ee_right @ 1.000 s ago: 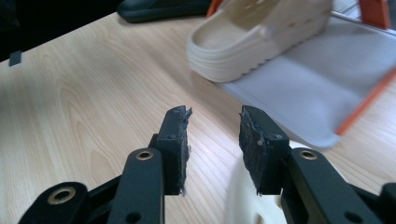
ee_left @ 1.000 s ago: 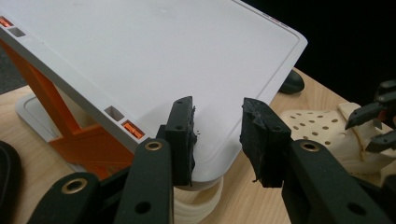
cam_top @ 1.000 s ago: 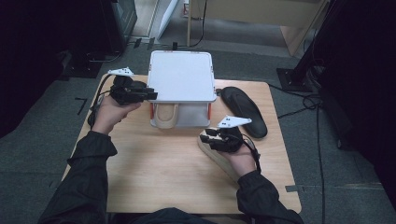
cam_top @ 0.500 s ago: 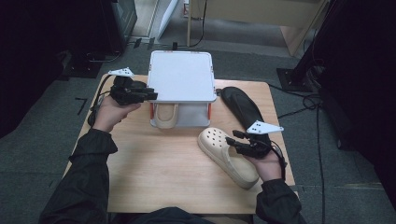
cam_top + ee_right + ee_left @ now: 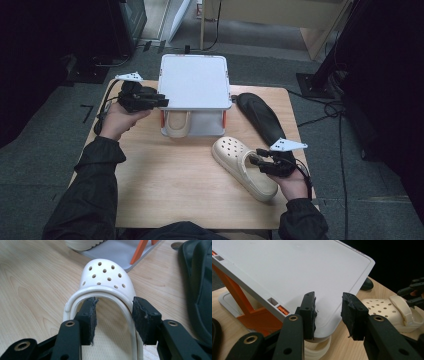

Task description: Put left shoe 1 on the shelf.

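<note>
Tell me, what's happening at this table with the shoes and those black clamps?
A person holds a two-jaw gripper in each hand. The right gripper sits open at the heel of a cream clog lying on the wooden table, one jaw inside its opening and one outside the side wall. The left gripper is open around the corner of a white shelf stand. Another cream clog sits under that shelf, and a black insole lies beside it.

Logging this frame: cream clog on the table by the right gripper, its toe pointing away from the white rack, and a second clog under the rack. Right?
Not quite. In the high view the clog by the right gripper points its holed toe toward the white rack, not away. The second clog does sit under the rack.
</note>
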A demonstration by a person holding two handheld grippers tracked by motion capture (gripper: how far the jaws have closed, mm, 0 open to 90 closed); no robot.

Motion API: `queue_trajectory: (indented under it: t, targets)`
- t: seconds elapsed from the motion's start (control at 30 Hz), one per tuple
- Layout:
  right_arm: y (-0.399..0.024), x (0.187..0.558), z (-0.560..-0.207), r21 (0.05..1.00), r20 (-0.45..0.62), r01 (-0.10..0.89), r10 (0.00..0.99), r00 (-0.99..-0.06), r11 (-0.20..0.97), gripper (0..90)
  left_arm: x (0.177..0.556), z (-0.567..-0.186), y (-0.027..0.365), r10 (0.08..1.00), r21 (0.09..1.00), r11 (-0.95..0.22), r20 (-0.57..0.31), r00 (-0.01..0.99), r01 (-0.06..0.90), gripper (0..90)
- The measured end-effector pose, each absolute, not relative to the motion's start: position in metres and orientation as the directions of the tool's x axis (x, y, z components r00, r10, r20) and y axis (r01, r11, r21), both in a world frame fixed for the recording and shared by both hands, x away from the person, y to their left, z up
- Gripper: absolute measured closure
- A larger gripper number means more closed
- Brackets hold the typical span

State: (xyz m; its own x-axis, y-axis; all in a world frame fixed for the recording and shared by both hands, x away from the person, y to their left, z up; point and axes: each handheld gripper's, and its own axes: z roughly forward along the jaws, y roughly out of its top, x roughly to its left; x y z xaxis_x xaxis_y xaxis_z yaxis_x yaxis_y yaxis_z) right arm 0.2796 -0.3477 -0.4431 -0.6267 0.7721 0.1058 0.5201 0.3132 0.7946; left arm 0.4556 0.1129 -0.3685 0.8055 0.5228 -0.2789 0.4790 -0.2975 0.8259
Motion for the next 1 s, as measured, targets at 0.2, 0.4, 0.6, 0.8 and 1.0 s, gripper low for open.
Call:
queue_trajectory:
  t: [0.2, 0.4, 0.6, 0.8, 1.0]
  targets:
    - [-0.355, 0.284, -0.443, 0.807, 0.104, 0.51, 0.778, -0.619, 0.297, 54.6, 0.456, -0.369, 0.113, 0.524, 0.826, -0.296, -0.279, 0.805, 0.479, 64.2]
    - [-0.362, 0.284, -0.443, 0.803, 0.118, 0.523, 0.782, -0.612, 0.288, 54.5, 0.457, -0.37, 0.113, 0.52, 0.829, -0.286, -0.288, 0.804, 0.481, 64.2]
    - [-0.352, 0.295, -0.455, 0.771, 0.089, 0.531, 0.767, -0.636, 0.351, 53.3, 0.457, -0.37, 0.113, 0.519, 0.829, -0.283, -0.29, 0.804, 0.481, 64.2]
    - [-0.34, 0.305, -0.463, 0.747, 0.05, 0.544, 0.784, -0.618, 0.381, 62.8, 0.457, -0.371, 0.112, 0.521, 0.833, -0.283, -0.283, 0.805, 0.476, 64.3]
    - [-0.333, 0.304, -0.459, 0.733, 0.061, 0.572, 0.803, -0.593, 0.367, 68.1, 0.457, -0.371, 0.112, 0.521, 0.833, -0.283, -0.283, 0.806, 0.475, 64.4]
